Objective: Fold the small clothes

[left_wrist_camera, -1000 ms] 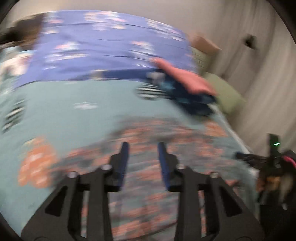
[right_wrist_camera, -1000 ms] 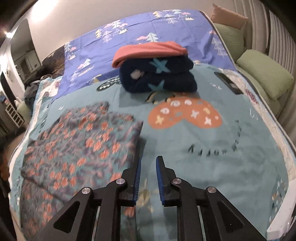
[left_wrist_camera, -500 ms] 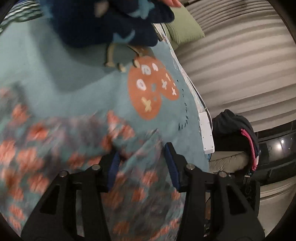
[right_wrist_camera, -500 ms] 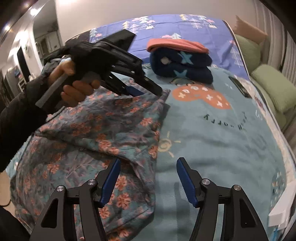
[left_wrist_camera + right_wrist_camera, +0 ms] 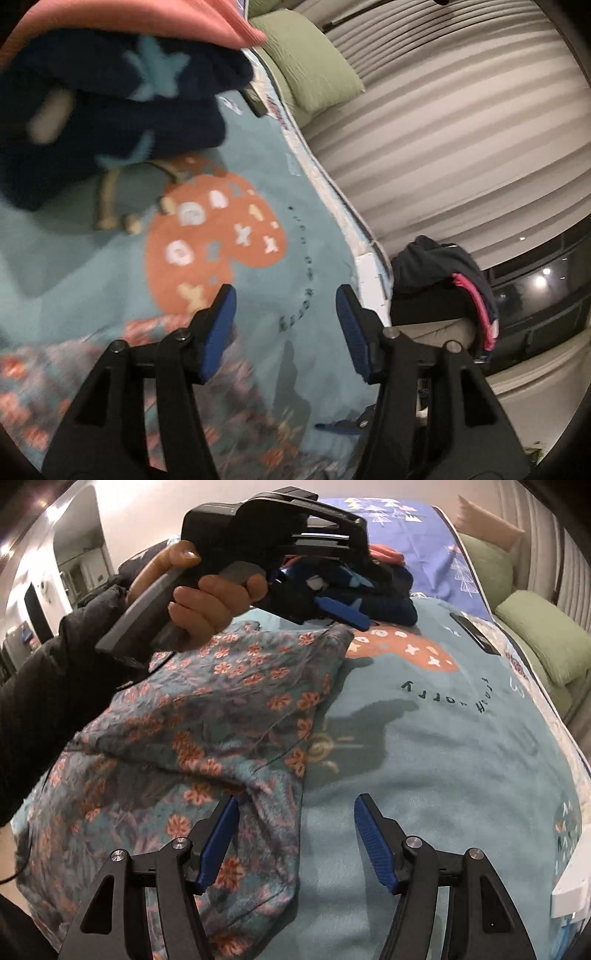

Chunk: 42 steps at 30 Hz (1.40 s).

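A floral teal garment with orange flowers [image 5: 229, 709] lies folded on the teal blanket [image 5: 443, 738]; its edge shows blurred in the left wrist view [image 5: 110, 369]. My left gripper [image 5: 286, 321] is open and empty, just above the garment's far corner. In the right wrist view it [image 5: 343, 614] hovers over that corner, held by a hand. My right gripper [image 5: 295, 830] is open over the garment's near right edge; the left fingertip [image 5: 221, 823] sits over the cloth.
A stack of folded clothes, navy with stars [image 5: 110, 110] under a coral piece [image 5: 147, 18], lies farther up the bed. Green pillows [image 5: 310, 55], a dark phone [image 5: 476, 635], the bed's right edge and curtains [image 5: 461, 129] are to the right.
My left gripper has let go of the garment's corner and opened wide; the folded flap now lies flat. My right gripper stays open at the near edge.
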### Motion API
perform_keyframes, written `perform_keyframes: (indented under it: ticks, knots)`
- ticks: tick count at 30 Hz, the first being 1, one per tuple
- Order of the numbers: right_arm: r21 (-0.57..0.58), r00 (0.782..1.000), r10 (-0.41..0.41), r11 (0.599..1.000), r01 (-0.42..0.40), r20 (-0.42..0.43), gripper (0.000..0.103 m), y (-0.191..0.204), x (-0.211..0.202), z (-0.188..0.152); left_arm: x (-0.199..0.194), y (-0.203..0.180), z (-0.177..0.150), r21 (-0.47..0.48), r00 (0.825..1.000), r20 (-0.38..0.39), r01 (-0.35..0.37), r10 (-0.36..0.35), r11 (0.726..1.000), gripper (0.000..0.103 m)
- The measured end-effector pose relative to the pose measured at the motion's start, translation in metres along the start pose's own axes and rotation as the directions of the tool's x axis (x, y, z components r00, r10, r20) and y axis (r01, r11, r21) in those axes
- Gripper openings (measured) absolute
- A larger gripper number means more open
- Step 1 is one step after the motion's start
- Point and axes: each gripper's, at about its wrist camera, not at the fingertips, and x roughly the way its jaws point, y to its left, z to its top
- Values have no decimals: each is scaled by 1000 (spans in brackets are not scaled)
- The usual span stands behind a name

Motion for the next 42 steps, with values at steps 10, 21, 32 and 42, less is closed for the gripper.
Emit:
perform_keyframes:
  ticks: [10, 21, 32, 42]
  knots:
    - [16, 992, -117, 993, 117, 42, 67, 9, 18, 3, 21, 19, -19, 7, 993, -87, -73, 74, 997, 63]
    - [137, 999, -39, 990, 38, 4, 67, -23, -12, -8, -24, 7, -23, 3, 989, 118, -95, 94, 996, 63]
    - [216, 961, 273, 937, -274, 32, 74, -59, 39, 73, -282, 93, -216, -373, 637, 472, -482, 609, 793, 71]
    - [325, 906, 423, 852, -409, 32, 74, -96, 104, 114, -300, 191, -285, -519, 729, 463, -238, 504, 821, 74]
